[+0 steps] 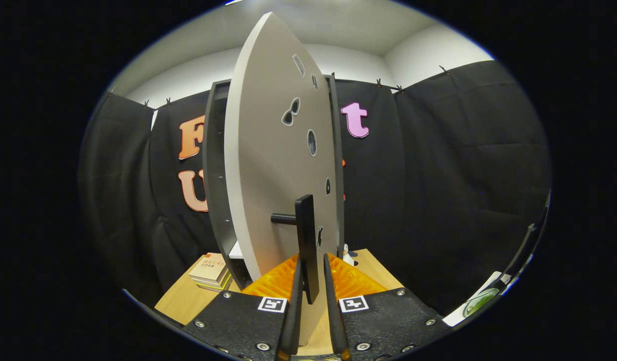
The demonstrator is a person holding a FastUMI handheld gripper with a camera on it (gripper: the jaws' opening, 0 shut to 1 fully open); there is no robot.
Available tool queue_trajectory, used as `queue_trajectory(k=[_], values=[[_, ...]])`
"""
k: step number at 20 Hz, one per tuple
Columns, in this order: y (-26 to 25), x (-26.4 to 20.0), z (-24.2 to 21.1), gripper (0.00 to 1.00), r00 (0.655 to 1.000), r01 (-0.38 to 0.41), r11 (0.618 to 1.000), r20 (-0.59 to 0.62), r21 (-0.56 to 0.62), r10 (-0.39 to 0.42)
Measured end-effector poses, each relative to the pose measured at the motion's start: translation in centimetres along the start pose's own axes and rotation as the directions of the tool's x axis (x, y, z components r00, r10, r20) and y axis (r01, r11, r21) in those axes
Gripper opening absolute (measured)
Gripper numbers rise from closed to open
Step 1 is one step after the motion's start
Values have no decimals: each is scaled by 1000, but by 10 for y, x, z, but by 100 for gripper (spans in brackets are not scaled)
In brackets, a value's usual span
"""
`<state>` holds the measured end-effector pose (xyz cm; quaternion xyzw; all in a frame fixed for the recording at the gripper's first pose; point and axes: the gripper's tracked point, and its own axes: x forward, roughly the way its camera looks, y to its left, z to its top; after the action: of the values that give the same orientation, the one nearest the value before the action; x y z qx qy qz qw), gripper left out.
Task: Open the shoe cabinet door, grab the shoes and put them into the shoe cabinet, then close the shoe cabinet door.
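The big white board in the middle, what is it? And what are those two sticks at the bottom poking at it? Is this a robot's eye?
Not a robot. A person holds a grabbing tool in one hand, and a small camera rides on it, looking forward along its two fingers. That camera bends everything round, like a fishbowl.

The white board is the door of a dark shoe cabinet, swung open so you see it almost edge on. It has little stickers on it. The black bar is the door's handle. The gripper has its fingers on either side of that handle, closed around it, so the tool seems to be gripping the door.

The cabinet stands on a wooden table. A small stack of books lies beside it, left of the fingers.
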<state>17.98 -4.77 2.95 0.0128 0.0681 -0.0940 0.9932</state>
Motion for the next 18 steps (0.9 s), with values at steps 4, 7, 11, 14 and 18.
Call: queue_trajectory(k=[4, 7, 11, 14, 18], values=[[-16, 0, 1, 24, 999, 49, 999, 2, -8, -49], [-23, -1, -1, 24, 997, 79, 997, -1, 6, -79], [-31, -3, -3, 24, 994, 111, 994, -12, 5, -111], [-34, -1, -3, 24, 991, 134, 991, -11, 7, -134], [-48, -8, -6, 19, 984, 175, 984, -26, -25, -176]])
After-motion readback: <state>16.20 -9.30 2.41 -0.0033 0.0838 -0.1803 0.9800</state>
